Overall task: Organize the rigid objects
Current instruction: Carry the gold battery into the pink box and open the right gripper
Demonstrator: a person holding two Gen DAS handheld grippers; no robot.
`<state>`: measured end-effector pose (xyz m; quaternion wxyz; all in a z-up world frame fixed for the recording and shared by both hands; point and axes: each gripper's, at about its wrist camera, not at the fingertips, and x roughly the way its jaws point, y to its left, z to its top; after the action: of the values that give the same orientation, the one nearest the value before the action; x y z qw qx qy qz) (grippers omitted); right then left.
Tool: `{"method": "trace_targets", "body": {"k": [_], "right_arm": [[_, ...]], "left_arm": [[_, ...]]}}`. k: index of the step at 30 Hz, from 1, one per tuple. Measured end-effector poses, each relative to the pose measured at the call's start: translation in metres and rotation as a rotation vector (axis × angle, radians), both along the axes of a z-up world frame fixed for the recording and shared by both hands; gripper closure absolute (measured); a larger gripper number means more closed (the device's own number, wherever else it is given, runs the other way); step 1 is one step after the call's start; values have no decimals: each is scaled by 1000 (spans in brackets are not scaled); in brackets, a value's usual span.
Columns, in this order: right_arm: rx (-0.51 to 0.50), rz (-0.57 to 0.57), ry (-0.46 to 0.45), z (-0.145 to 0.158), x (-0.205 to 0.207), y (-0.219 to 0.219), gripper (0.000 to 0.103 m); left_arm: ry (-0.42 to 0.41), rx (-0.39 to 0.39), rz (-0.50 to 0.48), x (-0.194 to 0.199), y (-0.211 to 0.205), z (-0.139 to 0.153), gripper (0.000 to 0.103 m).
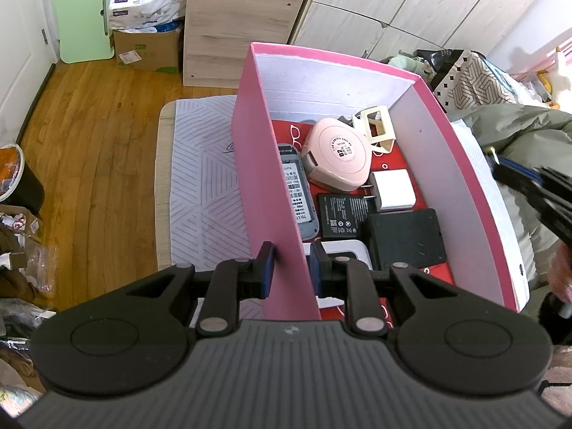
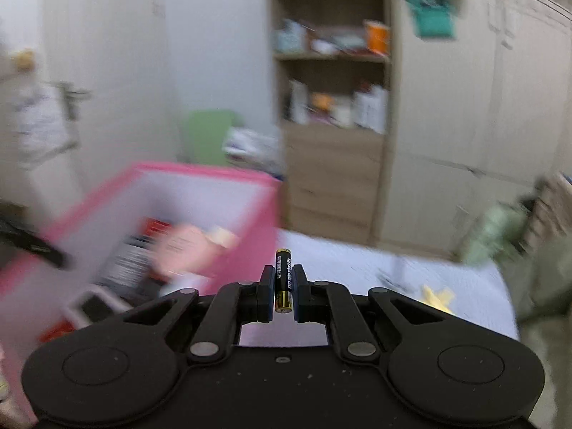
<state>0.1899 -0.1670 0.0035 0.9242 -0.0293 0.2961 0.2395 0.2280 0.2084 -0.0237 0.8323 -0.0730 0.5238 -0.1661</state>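
My left gripper (image 1: 291,257) is shut on the left wall of a pink box (image 1: 257,164), one finger outside and one inside. Inside the box lie a round pink device (image 1: 338,152), a white charger (image 1: 391,189), a flat black battery pack (image 1: 343,214), a black case (image 1: 405,237), a grey router (image 1: 295,186) and a cream frame (image 1: 377,125). My right gripper (image 2: 283,280) is shut on a small black-and-gold battery (image 2: 282,279), held upright above the bed to the right of the pink box (image 2: 200,193). That view is blurred. The right gripper also shows blurred at the left view's right edge (image 1: 547,196).
The box rests on a pale patterned sheet (image 1: 203,178) on a bed. A wooden drawer unit (image 1: 239,25), cardboard box (image 1: 146,50) and green board (image 1: 84,14) stand on the wood floor. Clothes and bags (image 1: 475,71) pile up right. A yellow scrap (image 2: 438,296) lies on the sheet.
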Motion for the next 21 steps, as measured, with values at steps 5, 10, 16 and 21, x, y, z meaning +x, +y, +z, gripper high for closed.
{"method": "trace_targets", "body": {"k": [5, 10, 16, 21], "right_arm": [[1, 262, 43, 19, -3, 41, 92], [-149, 361, 120, 7, 17, 90, 92], [-299, 459, 196, -7, 58, 133, 92], [-251, 455, 341, -23, 86, 154, 92]], "left_arm": [[-3, -7, 10, -1, 1, -1, 83], [-2, -4, 17, -1, 0, 0, 84], [-2, 0, 29, -2, -1, 1, 85], [-2, -3, 38, -3, 0, 1, 85]]}}
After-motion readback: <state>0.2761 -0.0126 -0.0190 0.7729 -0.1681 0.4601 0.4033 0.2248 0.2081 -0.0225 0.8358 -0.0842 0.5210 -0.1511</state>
